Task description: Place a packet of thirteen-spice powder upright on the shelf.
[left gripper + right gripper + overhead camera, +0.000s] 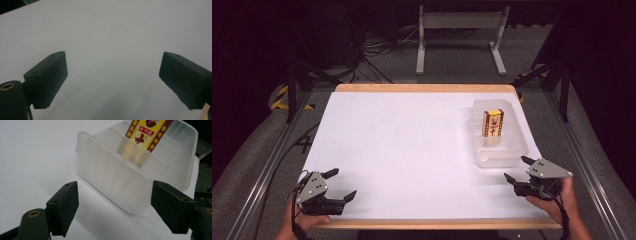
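White table (402, 145) | my right gripper (518, 169) gapes empty, clear bin (499, 155) just ahead holding probably a carton (492, 123) | left gripper (343, 184) wide, empty

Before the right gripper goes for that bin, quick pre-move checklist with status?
1. Right gripper jaws open: ok, spread wide in the right gripper view.
2. Right gripper aimed at the clear plastic bin: ok, the bin's near wall sits between and beyond the jaws, not yet touched.
3. Yellow box inside the bin: ok, it stands on end, leaning on the dividers.
4. Path between jaws and bin: ok, bare white table sheet only.
5. Left gripper out of the way: ok, open, at the near left edge, holding nothing.
6. Whether the box would stay put if the bin is moved: cannot tell.
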{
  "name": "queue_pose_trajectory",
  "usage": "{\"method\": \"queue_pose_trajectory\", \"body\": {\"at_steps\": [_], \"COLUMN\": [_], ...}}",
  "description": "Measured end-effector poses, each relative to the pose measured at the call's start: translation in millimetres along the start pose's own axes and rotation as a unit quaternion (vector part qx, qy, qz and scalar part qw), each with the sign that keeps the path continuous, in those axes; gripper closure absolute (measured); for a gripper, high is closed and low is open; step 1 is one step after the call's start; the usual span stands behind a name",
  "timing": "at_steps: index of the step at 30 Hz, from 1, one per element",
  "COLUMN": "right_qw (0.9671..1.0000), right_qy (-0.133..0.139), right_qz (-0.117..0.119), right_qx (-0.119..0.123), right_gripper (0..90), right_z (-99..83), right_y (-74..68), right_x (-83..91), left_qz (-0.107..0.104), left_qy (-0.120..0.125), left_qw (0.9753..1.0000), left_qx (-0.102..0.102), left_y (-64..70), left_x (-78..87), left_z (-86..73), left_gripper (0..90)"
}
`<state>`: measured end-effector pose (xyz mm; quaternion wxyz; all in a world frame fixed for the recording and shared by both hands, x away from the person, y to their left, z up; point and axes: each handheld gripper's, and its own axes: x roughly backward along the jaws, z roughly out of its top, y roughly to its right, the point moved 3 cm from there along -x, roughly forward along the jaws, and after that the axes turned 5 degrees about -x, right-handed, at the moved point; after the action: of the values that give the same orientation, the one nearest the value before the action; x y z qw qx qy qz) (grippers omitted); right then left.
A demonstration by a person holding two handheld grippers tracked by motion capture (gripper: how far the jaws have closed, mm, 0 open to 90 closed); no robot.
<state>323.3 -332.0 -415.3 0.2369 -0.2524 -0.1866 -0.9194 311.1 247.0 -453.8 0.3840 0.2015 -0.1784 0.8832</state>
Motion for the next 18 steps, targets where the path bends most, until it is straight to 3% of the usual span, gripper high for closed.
{"method": "queue_pose_trajectory", "body": {"at_steps": [8,18], "right_qw": [0.9992,0.9960], "right_qy": [-0.003,0.011], "right_qz": [-0.019,-0.039], "right_qx": [-0.035,-0.080], "right_gripper": [19.2,16.8], "right_z": [-24.8,-44.1], "right_y": [11.1,17.6], "right_x": [-2.6,3.5], "left_qz": [-0.001,-0.004], "left_qy": [0.001,0.005], "left_qw": [1.0000,1.0000], "left_qx": [0.000,0.000], "left_y": [-0.5,-1.8], "left_x": [-0.4,-0.8], "left_z": [0.0,1.4], "left_gripper": [8.9,8.9]}}
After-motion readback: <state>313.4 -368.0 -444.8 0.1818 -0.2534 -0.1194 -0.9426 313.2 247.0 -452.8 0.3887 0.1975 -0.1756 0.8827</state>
